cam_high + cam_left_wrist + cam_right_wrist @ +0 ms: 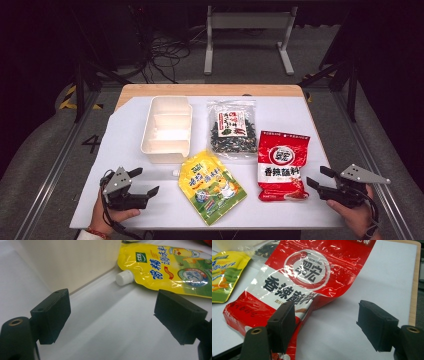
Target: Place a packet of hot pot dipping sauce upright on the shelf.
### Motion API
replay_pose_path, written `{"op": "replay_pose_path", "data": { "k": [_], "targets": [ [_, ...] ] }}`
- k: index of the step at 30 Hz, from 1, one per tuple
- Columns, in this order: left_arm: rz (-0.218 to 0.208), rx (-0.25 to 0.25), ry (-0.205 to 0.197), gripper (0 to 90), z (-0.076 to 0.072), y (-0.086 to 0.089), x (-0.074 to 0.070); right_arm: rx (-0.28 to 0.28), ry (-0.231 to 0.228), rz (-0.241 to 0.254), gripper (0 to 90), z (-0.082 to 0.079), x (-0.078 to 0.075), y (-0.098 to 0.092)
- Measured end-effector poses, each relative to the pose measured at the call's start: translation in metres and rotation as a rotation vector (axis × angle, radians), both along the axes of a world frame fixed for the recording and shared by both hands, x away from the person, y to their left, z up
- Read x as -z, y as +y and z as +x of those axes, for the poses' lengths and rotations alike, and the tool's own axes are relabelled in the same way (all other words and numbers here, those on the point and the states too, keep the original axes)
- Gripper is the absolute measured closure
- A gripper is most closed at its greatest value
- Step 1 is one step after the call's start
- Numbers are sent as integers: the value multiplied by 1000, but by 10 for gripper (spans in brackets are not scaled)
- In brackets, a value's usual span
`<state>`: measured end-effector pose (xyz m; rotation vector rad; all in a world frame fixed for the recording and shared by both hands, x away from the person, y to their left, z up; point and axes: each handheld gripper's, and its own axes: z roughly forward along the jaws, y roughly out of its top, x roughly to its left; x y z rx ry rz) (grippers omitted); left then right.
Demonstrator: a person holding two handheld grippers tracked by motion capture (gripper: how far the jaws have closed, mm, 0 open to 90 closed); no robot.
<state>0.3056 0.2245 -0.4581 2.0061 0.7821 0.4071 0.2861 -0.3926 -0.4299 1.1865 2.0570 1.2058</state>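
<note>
On the white table (280,107) four things lie between the two grippers, and neither gripper holds any of them. The left gripper (146,181) rests at the near left corner, held in a hand (107,212), its jaws standing wide with only bare table between them; in the left gripper view (112,315) they point toward the tray's side wall and the yellow pouch. The right gripper (317,177) sits at the near right, also held in a hand (352,215), with its jaws apart and nothing clamped — in the right gripper view (325,325) one jaw overlaps the near corner of the red bag in the picture, while the other stands over bare table to its right; whether that jaw touches the bag I cannot tell. The red bag (282,165) lies flat just left of the right gripper, its far end raised a little off the table in the right gripper view (307,277). The yellow pouch (211,186) lies near the middle — tilted, its white cap (124,278) pointing toward the tray. The cream tray (167,152), with dividers inside, stands far left of the pouch. A clear bag (232,127) of dark contents lies right of the tray, just beyond the pouch and the red bag.
</note>
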Motion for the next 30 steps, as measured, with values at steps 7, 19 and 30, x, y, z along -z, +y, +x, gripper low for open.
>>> {"op": "replay_pose_path", "data": {
  "k": [7,19,30],
  "targets": [
    [26,37,-5,154,-1,-10,0,-32,23,12,272,6,4,2],
    [78,35,-20,180,-8,-9,4,-56,120,112,168,38,4,5],
    [82,39,-14,180,-10,-8,5,-72,235,92,126,58,20,18]
  ]
}}
